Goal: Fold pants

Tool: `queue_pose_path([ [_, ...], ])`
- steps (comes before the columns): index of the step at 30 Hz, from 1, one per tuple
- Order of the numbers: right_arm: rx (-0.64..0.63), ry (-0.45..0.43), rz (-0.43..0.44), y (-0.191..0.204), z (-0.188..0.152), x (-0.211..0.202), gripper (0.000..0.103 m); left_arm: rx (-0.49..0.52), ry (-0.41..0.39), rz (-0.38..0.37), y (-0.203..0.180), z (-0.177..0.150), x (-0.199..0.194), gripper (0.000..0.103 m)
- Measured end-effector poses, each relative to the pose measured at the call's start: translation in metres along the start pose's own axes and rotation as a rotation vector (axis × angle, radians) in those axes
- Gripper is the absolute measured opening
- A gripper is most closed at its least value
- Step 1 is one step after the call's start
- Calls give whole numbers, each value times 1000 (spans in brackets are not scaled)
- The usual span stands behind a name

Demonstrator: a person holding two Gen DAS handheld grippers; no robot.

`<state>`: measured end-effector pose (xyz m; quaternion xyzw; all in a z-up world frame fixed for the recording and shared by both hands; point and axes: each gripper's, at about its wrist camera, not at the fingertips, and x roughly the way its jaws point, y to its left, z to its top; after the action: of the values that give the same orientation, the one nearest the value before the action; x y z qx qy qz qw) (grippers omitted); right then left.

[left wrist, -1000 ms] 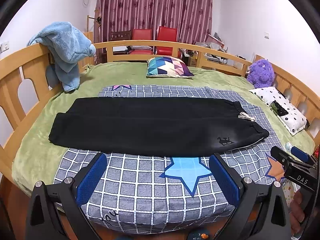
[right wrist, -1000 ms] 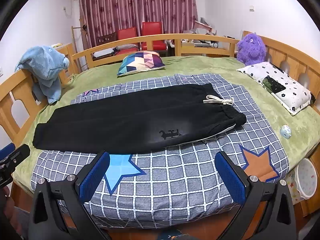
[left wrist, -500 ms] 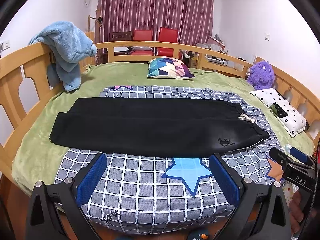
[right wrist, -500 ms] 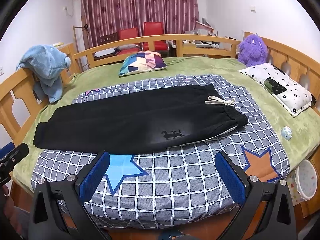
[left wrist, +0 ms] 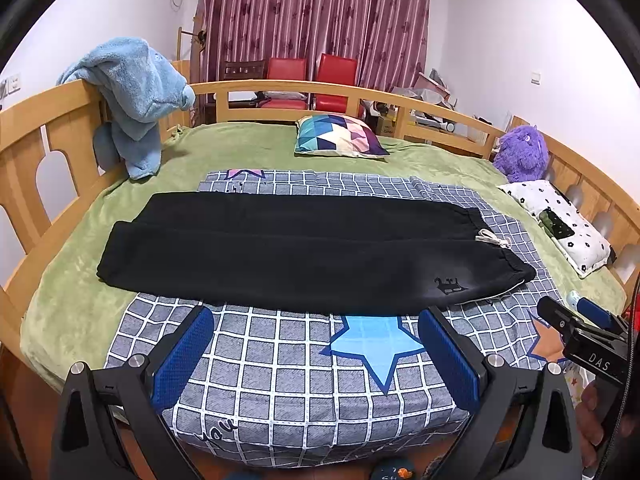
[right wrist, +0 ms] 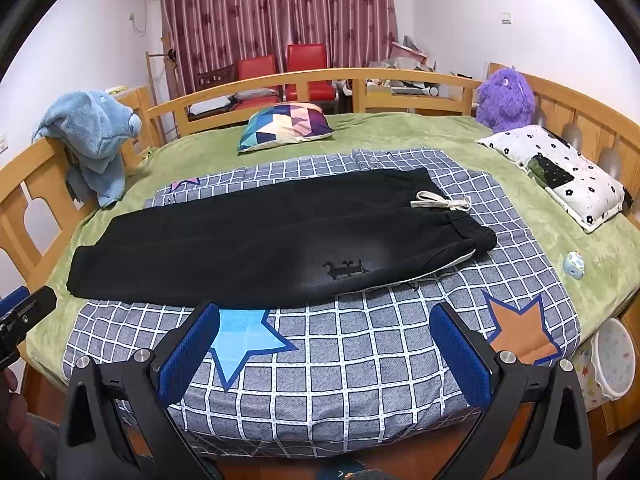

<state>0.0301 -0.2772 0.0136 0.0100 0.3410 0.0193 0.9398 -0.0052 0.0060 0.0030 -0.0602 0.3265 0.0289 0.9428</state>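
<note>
Black pants (left wrist: 304,252) lie flat across a grey checked blanket (left wrist: 320,380) on the bed, folded lengthwise, waistband with a white drawstring (left wrist: 494,238) at the right and cuffs at the left. They also show in the right wrist view (right wrist: 260,240). My left gripper (left wrist: 316,348) is open and empty, above the blanket's near edge, short of the pants. My right gripper (right wrist: 326,344) is open and empty, also short of the pants. The right gripper's body shows at the right edge of the left wrist view (left wrist: 580,340).
A wooden rail (left wrist: 340,90) rings the green-covered bed. A blue plush towel (left wrist: 132,92) hangs on the left rail. A colourful pillow (left wrist: 338,136), a purple plush toy (right wrist: 506,94), a dotted white pillow (right wrist: 560,172) and a small blue object (right wrist: 573,264) lie around the blanket.
Both grippers have drifted slightly, and the view of the bed shifts a little. The pants have not moved and both jaws stay open.
</note>
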Motion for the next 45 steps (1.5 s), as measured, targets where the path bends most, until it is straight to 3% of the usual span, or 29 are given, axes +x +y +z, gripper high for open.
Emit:
queue_pose_path([
  [36, -19, 7, -13, 8, -2, 5, 103, -27, 5, -10, 6, -1, 1, 103],
  [45, -4, -15, -57, 5, 0, 12, 103, -34, 14, 44, 9, -1, 15, 103],
])
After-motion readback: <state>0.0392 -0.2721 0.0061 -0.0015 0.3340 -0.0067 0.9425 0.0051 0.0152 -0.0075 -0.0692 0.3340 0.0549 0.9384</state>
